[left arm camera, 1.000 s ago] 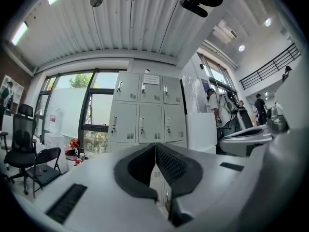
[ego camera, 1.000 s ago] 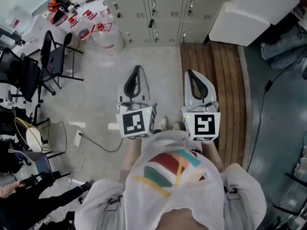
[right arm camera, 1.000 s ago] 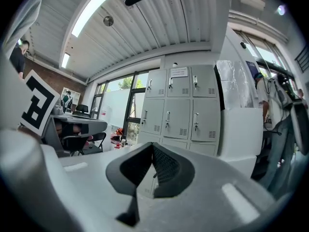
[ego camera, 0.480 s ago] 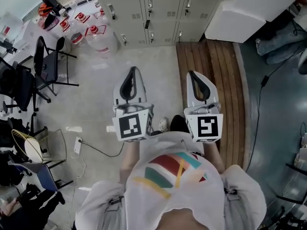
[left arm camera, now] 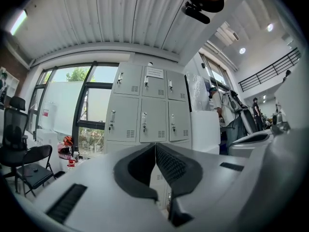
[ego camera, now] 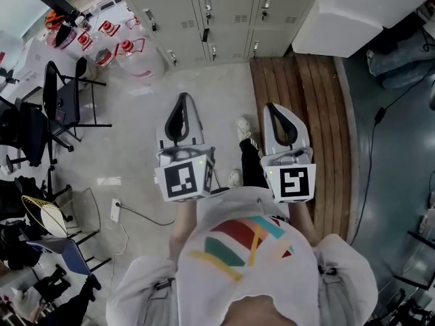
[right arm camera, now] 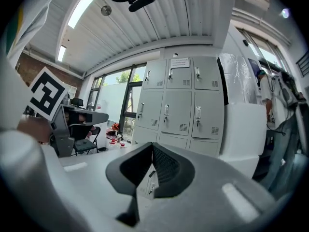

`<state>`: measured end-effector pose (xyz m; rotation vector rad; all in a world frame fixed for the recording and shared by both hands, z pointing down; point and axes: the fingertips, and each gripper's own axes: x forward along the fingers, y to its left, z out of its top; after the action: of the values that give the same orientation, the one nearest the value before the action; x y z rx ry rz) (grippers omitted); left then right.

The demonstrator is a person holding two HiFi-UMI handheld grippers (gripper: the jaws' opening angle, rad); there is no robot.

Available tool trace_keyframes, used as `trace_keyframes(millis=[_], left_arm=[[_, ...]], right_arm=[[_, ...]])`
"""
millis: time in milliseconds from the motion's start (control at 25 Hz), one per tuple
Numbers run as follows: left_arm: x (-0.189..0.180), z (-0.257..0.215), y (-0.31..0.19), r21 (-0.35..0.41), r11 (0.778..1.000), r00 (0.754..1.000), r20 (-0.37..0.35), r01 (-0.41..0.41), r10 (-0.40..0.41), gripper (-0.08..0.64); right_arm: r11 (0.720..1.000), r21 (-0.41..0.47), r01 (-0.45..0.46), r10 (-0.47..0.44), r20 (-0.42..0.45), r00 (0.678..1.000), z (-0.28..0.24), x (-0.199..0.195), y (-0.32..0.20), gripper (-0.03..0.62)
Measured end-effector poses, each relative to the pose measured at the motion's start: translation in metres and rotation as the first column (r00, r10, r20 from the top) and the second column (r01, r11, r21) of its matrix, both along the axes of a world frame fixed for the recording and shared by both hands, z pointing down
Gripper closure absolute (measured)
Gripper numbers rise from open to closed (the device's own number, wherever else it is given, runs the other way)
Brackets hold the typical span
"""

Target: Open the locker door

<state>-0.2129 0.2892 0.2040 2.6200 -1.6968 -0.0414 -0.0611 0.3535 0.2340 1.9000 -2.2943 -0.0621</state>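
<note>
Head view looks steeply down on a pale concrete floor [ego camera: 136, 134] that fills the left and centre of the frame. A strip of wooden decking [ego camera: 319, 114] runs down right of centre, and darker, glossy flooring [ego camera: 387, 161] lies at the far right.

Along the top edge stands a bank of grey lockers [ego camera: 224, 9]. Every locker door [ego camera: 234, 2] in sight is closed, each with a small latch. The lockers are well apart from both grippers. A bulky white box [ego camera: 360, 12] sits just beside the lockers in the upper right.

Left gripper view shows the same lockers in the middle of the frame, with tall windows [left arm camera: 72, 105] to their left and a ribbed white ceiling [left arm camera: 96, 23] above. In the right gripper view a paper notice [right arm camera: 179, 62] is stuck on the top middle door.

Black folding chairs [ego camera: 61, 100] stand at the left edge of the head view. Clear water jugs with red caps [ego camera: 129, 53] cluster at the upper left, near the lockers.

The left gripper [ego camera: 181, 100] and right gripper [ego camera: 273, 111] are held side by side in mid-frame, both aimed toward the lockers. The jaws of each are pressed fully together with nothing between them.

The person's shoe [ego camera: 243, 129] shows between the grippers, and a white power strip [ego camera: 114, 211] with its cable lies at the lower left.
</note>
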Motion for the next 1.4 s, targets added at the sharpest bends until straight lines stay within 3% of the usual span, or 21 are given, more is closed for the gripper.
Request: trace_keyframes(millis=[640, 1040, 1400], left_arm=[[0.091, -0.040, -0.222, 0.101, 0.991, 0.995, 0.038, 0.085, -0.090, 0.545], [0.120, -0.048, -0.286, 0.099, 0.992, 0.996, 0.022, 0.082, -0.084, 0.545], [0.131, -0.057, -0.334, 0.111, 0.994, 1.000, 0.018, 0.015, -0.017, 0.545]], right_arm=[[0.993, 0.073, 0.088, -0.088, 0.006, 0.996, -0.025, 0.114, -0.248, 0.588], [0.986, 0.047, 0.161, -0.162, 0.040, 0.986, -0.027, 0.109, -0.308, 0.587], [0.987, 0.093, 0.128, -0.131, 0.033, 0.991, -0.050, 0.111, -0.347, 0.586]])
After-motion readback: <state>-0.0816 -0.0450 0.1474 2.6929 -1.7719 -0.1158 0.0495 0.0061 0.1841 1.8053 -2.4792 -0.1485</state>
